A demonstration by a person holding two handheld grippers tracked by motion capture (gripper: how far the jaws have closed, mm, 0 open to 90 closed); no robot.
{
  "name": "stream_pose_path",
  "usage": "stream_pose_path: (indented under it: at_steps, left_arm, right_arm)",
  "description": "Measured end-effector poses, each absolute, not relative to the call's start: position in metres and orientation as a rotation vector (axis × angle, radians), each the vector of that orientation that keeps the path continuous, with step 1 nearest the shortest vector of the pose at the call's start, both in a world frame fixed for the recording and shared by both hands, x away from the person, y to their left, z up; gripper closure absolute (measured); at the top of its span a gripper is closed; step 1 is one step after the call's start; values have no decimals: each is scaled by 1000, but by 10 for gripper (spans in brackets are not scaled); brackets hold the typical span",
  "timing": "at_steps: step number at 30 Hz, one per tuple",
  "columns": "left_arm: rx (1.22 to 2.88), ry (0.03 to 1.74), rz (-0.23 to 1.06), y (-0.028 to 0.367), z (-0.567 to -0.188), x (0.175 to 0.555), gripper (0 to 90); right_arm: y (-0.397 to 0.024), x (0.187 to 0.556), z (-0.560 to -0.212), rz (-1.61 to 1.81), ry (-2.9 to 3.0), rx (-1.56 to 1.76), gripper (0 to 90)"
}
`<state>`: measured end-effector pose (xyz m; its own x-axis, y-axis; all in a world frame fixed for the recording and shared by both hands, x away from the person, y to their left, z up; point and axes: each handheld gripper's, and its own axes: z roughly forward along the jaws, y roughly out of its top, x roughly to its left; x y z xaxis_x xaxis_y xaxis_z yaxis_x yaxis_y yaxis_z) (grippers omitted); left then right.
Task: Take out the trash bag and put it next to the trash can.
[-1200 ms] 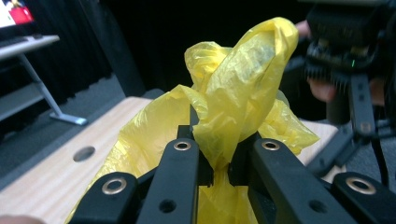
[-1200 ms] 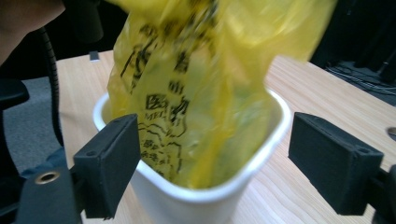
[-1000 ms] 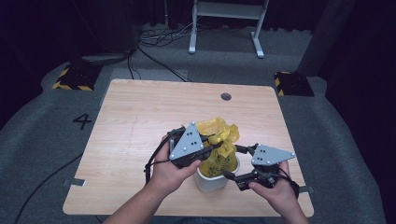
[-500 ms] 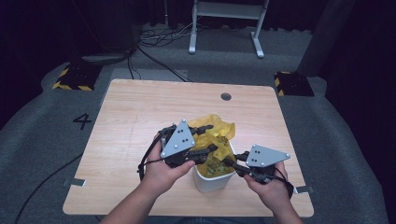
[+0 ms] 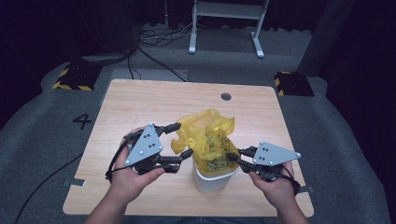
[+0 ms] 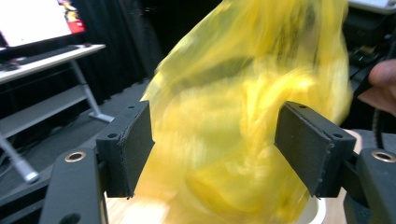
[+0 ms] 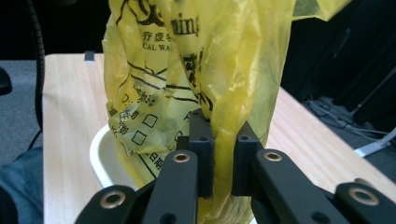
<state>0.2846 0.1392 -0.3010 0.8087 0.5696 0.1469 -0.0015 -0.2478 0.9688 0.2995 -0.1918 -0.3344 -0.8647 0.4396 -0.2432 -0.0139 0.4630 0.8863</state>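
The left hand-held gripper (image 5: 181, 140) is standing apart, jaws having just been opening off the yellow bag (image 5: 208, 135) in the white bin (image 5: 212, 177) on the counter (image 5: 154, 102), leaving the right hand-held gripper (image 5: 233, 156) alone clamping its plastic.

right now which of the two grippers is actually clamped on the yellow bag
The right gripper: its jaws pinch the yellow bag. The left gripper has just been opening, pads apart.

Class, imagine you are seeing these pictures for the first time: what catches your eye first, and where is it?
The crumpled yellow bag stands out, rising from a white bin near the table's front edge. The right gripper pinches the bag's film, while the left gripper, jaws just opened, flanks its other side.
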Motion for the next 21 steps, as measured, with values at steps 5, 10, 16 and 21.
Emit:
stream_pose_path:
  at_steps: [5,10,16,21]
  left_arm:
    - [1750,487,586,158,-308,282,272]
    - [1773,532,580,169,-323,282,273]
    - [1771,579,593,182,-332,282,273]
    - [1779,611,593,190,-341,280,272]
  right_arm:
    - [-198,300,-323,1385,2241,357,830]
    - [-205,300,-312,1380,2209,358,829]
    - [-218,300,-301,1383,2156,378,830]
    - [-234,302,-296,1363,2126,420,829]
